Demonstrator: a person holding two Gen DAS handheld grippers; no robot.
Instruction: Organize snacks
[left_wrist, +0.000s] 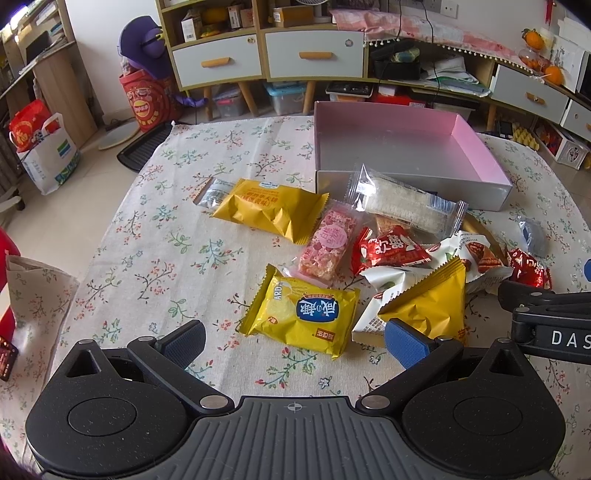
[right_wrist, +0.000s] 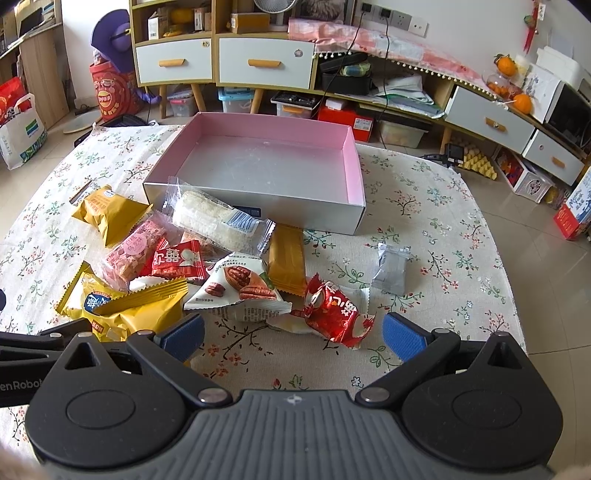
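Pink inside and grey outside, the box (right_wrist: 258, 173) is sitting empty on the floral cloth (right_wrist: 424, 221), and every snack is lying outside it, just in front of its near wall. A clear rice bar (right_wrist: 218, 221) is leaning against that wall, with a pink nougat bar (right_wrist: 135, 253) and a yellow pack (right_wrist: 107, 214) lying beside it, further from the box. A pecan packet (right_wrist: 240, 288) and a red candy (right_wrist: 334, 317) are resting nearer the cameras, and a small silver sachet (right_wrist: 391, 269) is lying apart from the heap, in front of the box's far-right corner. The left gripper (left_wrist: 295, 338) is hovering with its fingers spread wide and holding nothing, a yellow cracker pack (left_wrist: 303, 314) lying between them. The right gripper (right_wrist: 293, 334) is likewise standing wide apart and empty, the red candy just ahead of its gap.
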